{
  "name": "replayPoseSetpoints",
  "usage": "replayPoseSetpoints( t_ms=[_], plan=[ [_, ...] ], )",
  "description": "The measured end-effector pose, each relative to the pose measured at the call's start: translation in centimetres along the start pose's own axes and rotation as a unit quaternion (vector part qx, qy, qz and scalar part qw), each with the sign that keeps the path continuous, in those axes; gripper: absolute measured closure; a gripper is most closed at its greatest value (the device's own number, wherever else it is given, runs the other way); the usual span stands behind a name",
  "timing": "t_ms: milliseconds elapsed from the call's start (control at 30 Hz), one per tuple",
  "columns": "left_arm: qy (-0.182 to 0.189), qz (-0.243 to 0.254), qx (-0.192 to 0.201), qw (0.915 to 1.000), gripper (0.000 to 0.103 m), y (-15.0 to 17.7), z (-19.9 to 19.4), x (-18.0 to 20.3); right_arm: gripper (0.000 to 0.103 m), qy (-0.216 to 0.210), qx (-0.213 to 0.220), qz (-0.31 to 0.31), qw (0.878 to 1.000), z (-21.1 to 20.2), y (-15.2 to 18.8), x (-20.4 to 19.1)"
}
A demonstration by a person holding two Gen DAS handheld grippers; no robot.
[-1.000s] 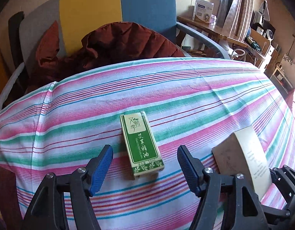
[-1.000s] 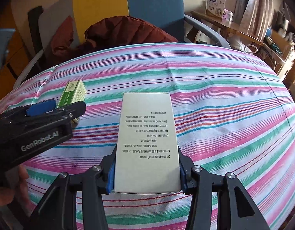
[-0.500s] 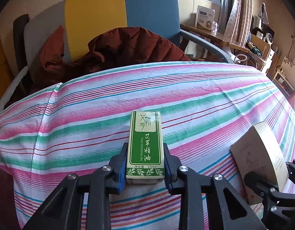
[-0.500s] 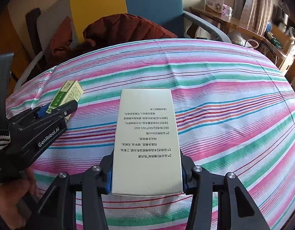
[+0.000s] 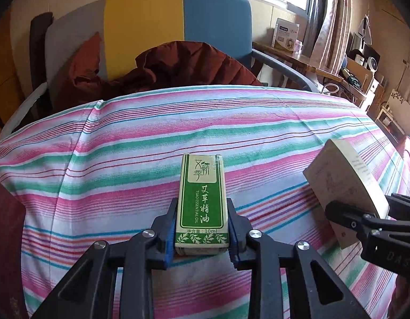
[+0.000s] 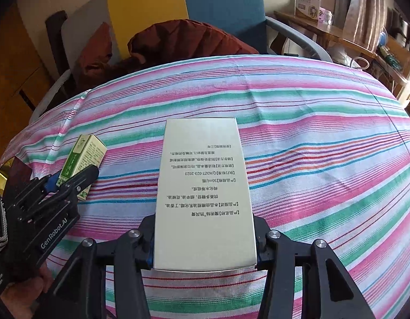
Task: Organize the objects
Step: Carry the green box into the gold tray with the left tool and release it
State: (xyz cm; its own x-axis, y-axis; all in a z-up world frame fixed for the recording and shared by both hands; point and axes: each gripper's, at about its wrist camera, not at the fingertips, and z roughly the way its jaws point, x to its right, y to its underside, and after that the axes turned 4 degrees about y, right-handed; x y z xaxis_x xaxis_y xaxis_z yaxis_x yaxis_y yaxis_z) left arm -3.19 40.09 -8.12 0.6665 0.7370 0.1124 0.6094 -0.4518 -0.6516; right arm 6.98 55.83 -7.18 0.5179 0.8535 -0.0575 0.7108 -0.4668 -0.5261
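- Gripping the small green box point(image 5: 202, 207) in our left tool point(image 5: 202, 235), we see the blue pads pressed against its two long sides near its lower end; the tool has closed onto it from wide apart within the last second.
- We read "TSAO ESSENTIAL OIL" on the box's green label, which faces up toward the left wrist camera.
- Our right tool point(image 6: 205, 242) pinches the larger pale box point(image 6: 203, 186) by its near end, one pad on each long side, printed text facing up.
- We see both boxes over the striped cloth point(image 5: 151, 138) that covers the surface; whether they rest on it or hang just above it we cannot tell.
- From the right wrist view the green box point(image 6: 85, 156) sits to the left of the pale box, apart from it, with the left tool point(image 6: 69, 180) clamped on it.
- From the left wrist view the pale box point(image 5: 343, 183) appears at right, tilted, in the right tool point(image 5: 369, 220).
- Beyond the cloth's far edge we see a dark red jacket point(image 5: 178, 66) heaped on a chair point(image 5: 178, 18) with grey, yellow and blue panels.
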Motion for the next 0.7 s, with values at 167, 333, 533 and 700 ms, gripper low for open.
replayPoseSetpoints(
  t_ms=[167,333,533,700],
  plan=[
    [0.002,-0.008,0.005,1.0,0.073,1.8,-1.8,-0.7,0.053,-0.011,0.021,-0.027,0.999,-0.8,0.2,-1.4],
    [0.002,-0.007,0.008,0.9999,0.073,3.4,-3.4,-1.2,0.053,-0.02,0.031,-0.054,0.998,-1.0,0.6,-2.9],
    [0.0,-0.02,0.01,0.9997,0.073,5.3,-5.9,-2.4,0.053,-0.037,0.033,-0.082,0.995,-1.0,1.6,-4.8],
    [0.02,-0.023,0.026,0.9992,0.073,6.6,-9.2,-3.2,0.053,-0.044,0.041,-0.112,0.992,-1.0,2.6,-6.4]
  ],
)
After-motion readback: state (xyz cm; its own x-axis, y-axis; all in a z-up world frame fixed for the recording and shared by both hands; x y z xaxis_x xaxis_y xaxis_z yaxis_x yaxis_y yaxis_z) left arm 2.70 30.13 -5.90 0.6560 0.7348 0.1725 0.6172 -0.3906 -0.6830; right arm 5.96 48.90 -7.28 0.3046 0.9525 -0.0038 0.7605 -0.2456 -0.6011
